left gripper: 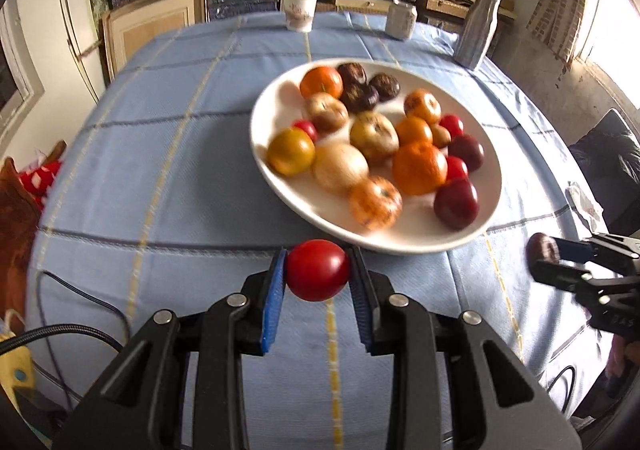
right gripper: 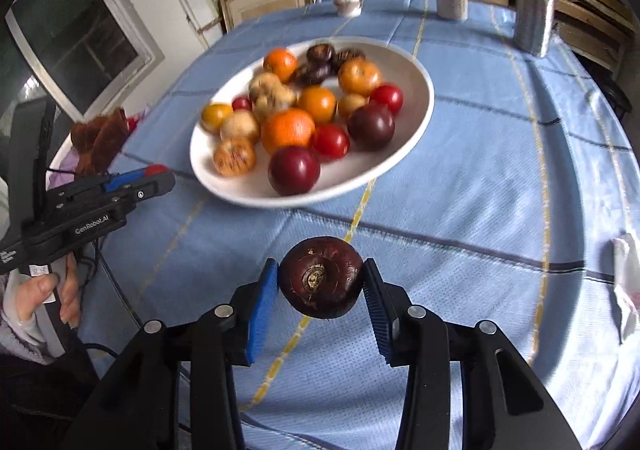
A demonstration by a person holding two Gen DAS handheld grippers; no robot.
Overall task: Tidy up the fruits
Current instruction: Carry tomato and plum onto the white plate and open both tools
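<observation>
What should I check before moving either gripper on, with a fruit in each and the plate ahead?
1. Left gripper shut on the small round red fruit: ok.
2. Right gripper shut on the dark brown round fruit: ok, pads touch both sides.
3. Both fruits clear of the blue checked tablecloth: cannot tell.
4. White oval plate has free space: ok, bare patch at its near rim.
5. Grippers apart from each other: ok.
6. Sorting destination visible: cannot tell.
</observation>
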